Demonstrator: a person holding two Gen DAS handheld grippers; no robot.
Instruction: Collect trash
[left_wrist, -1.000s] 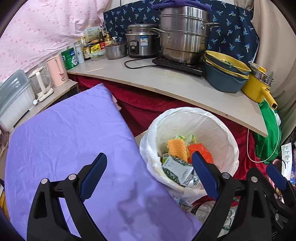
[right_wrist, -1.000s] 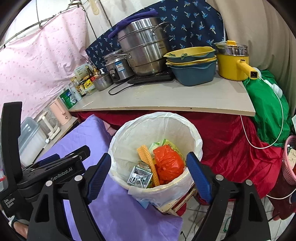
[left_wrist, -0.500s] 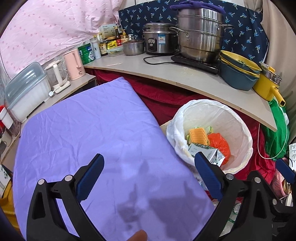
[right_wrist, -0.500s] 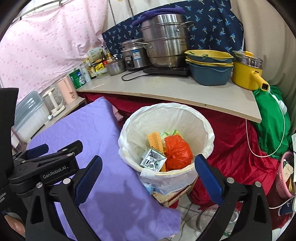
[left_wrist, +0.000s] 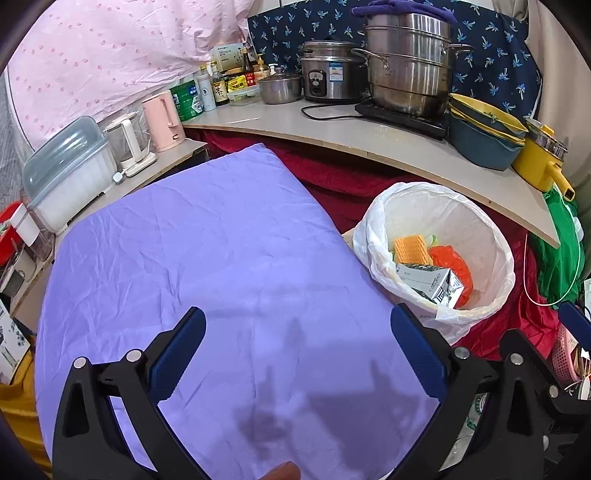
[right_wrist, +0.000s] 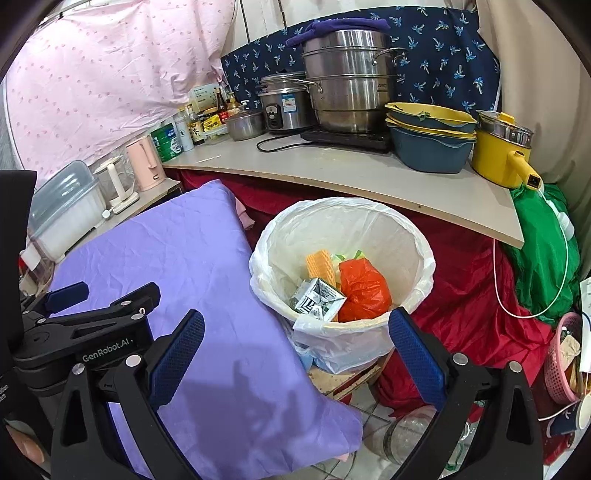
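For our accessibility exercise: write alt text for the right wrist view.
An open, empty right hand-held gripper points at a white-lined bin holding a crushed carton, an orange bag and other trash, beside a purple cloth.

- Both grippers look the same: matte black plastic frames with triangular cutouts in the arms, and silver round screws at the joints.
- The left gripper (left_wrist: 297, 354) has two long fingers, each lined on the inside with a textured blue pad (left_wrist: 177, 356).
- The right gripper (right_wrist: 295, 354) has the same blue pads (right_wrist: 415, 356).
- White "GenRobot.AI" lettering (right_wrist: 105, 348) is printed on the left gripper's black body.
- A bit of bare skin, a fingertip (left_wrist: 282, 472), shows at the near edge.
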